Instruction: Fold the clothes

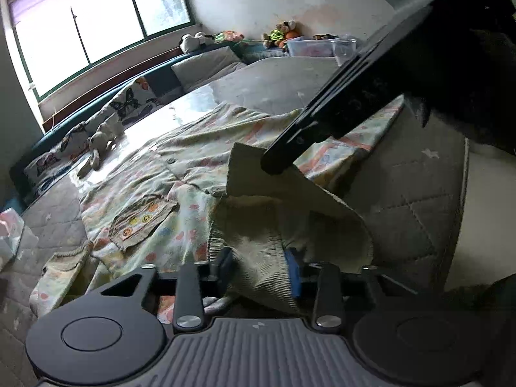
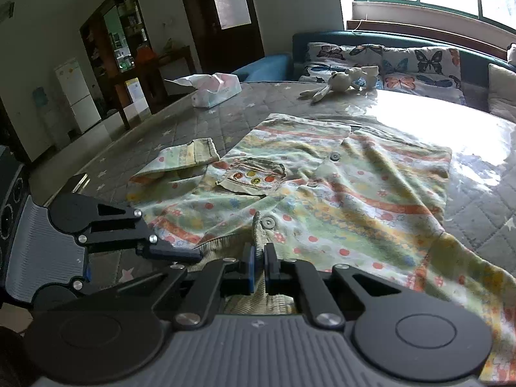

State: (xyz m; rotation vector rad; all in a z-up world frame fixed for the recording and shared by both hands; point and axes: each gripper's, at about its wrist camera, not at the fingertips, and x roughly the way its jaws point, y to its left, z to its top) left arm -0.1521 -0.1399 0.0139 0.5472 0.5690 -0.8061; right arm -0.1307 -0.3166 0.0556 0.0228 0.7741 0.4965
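The shirt (image 2: 338,193), pale with orange stripes and coloured dots, lies spread front-up on the grey quilted mattress (image 2: 180,125), stretching away ahead of both grippers. Its ribbed olive collar (image 1: 258,225) is the part nearest to them, lifted and bunched.

The left gripper (image 1: 261,262) has its 2 blue-padded fingers (image 1: 294,271) set narrowly on either side of a thick fold of the collar, and the corduroy fills the gap between them, so it grips that fold. The right gripper (image 2: 259,264) is closed almost fully, pinching a thin edge of the collar between its pads just below the top button (image 2: 267,222). In the right wrist view the left gripper comes in from the left, its tip touching the collar just beside the right one's fingers.

Ahead and left of the right gripper sit the chest pocket (image 2: 254,177) with 4 round badges and, further left, a short sleeve (image 2: 180,158) folded over itself. Well beyond the shirt lie a stuffed rabbit (image 2: 338,82) and a tissue pack (image 2: 216,88).
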